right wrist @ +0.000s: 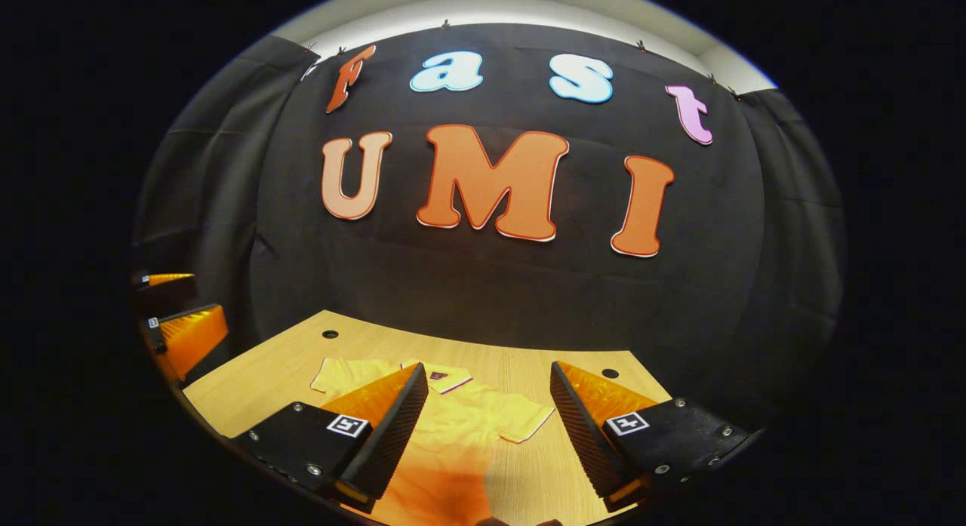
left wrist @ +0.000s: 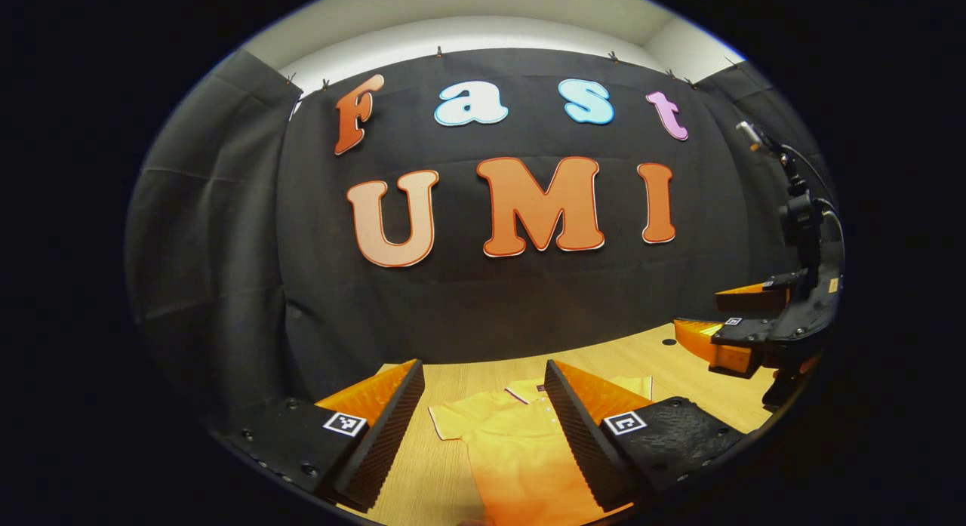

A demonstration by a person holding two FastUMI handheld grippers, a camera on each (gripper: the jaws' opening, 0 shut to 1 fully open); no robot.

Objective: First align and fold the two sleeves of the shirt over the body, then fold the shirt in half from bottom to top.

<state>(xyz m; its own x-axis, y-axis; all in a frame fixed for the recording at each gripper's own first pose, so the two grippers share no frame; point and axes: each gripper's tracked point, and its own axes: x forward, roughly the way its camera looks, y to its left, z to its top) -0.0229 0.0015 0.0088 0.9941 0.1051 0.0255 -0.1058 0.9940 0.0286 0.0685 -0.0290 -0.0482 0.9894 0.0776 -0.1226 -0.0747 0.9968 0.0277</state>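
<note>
Yellow shirt (left wrist: 521, 443) flat on table (left wrist: 641, 352), hand-held gripper (left wrist: 483, 428) open

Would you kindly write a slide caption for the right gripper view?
Right claw open above the yellow shirt lying flat, sleeves unfolded, on the wooden table.

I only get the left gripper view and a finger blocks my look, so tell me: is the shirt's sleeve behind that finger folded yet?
Observer: No. In the right gripper view that sleeve lies spread flat on the table, not over the shirt.
Operator: Is the right gripper holding anything?
Observer: No, the right gripper is open and grips nothing.
Operator: Anything else on the table?
Observer: There's a small round hole in the tabletop beyond the shirt's other sleeve.
</note>
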